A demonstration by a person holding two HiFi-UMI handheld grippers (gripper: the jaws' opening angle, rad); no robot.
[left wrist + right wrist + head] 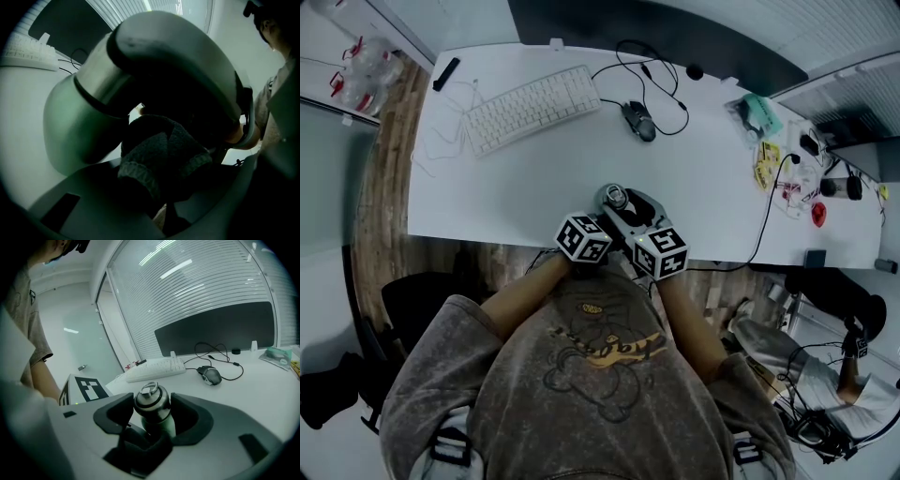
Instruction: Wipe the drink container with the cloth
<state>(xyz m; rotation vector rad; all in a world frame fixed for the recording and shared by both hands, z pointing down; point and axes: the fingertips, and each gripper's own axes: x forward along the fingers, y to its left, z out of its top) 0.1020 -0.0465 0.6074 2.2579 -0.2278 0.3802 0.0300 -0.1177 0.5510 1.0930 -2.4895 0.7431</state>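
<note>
Grippers share the job: the right gripper [153, 415] clamps the bottle [151, 401] between its jaws, steadying it; just to its left, the left gripper [161, 161] pinches a cloth [159, 147] (dark, bunched) against the bottle's side, ready for wiping.

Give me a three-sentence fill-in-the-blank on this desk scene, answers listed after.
1. The left gripper presses a dark textured ____ against the silver-green metal drink container.
2. The right gripper has its jaws shut on that same ____.
3. In the head view, the grey computer mouse lies ____ of the white keyboard.
Answers: cloth; container; right.
</note>
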